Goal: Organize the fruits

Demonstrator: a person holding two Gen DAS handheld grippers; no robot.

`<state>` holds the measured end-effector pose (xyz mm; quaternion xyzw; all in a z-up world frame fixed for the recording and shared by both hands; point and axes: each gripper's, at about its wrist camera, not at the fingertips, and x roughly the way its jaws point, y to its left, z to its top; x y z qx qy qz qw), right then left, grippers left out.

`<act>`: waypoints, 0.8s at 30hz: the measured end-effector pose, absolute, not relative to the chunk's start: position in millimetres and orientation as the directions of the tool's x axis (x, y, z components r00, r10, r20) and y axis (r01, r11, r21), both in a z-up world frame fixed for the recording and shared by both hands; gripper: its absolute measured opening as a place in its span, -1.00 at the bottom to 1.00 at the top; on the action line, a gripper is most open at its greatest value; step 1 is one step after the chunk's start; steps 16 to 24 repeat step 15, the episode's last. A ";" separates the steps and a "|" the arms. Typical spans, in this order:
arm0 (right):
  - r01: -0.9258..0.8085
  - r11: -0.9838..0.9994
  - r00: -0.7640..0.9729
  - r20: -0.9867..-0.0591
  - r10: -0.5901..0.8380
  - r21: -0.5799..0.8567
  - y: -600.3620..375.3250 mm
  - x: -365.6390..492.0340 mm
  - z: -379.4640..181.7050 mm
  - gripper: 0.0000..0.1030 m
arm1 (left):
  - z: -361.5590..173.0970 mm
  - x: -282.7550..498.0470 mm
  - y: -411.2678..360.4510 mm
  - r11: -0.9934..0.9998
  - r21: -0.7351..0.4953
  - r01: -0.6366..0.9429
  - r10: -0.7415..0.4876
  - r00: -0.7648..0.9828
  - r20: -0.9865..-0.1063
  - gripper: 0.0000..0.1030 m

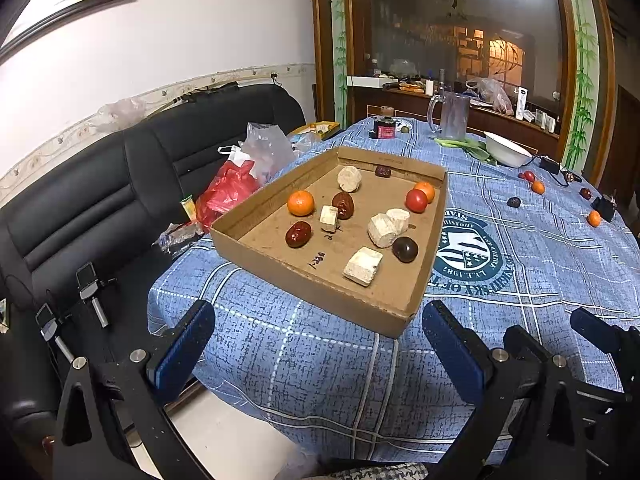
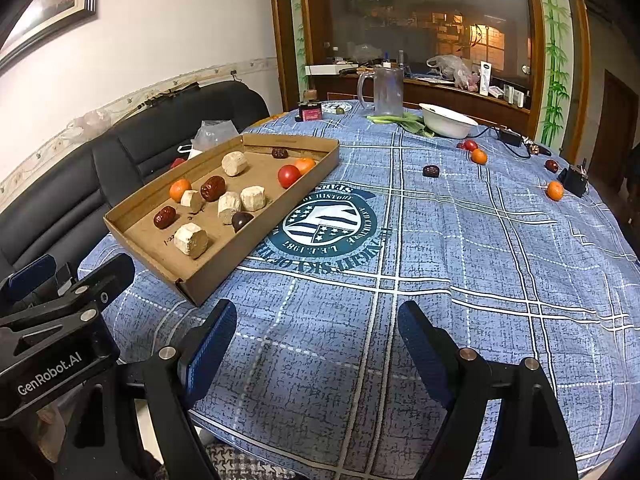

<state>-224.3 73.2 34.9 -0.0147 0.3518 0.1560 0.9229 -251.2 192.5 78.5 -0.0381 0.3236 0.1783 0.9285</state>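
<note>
Left gripper [image 1: 318,344]: black frame, blue-padded fingers [image 1: 184,350], silver screws. Right gripper [image 2: 316,344]: same build. White "GenRobot.AI" mark on left unit's side.

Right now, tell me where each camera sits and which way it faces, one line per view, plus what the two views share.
Left wrist: sits low at the table's near edge, faces the shallow brown cardboard tray; open left tongs show, right tongs at the right border.
Right wrist: sits further right, faces the blue plaid tablecloth; open right tongs show, left tongs at lower left.
Shared: tray, white bowl, clear glass mug, loose fruit.
</note>
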 end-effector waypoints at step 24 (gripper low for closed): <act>-0.289 0.953 0.691 -0.670 0.270 0.087 70.0 -220.3 24.0 0.74 | 65.3 -246.3 199.0 0.934 0.028 -0.355 0.285 0.698 -0.657 1.00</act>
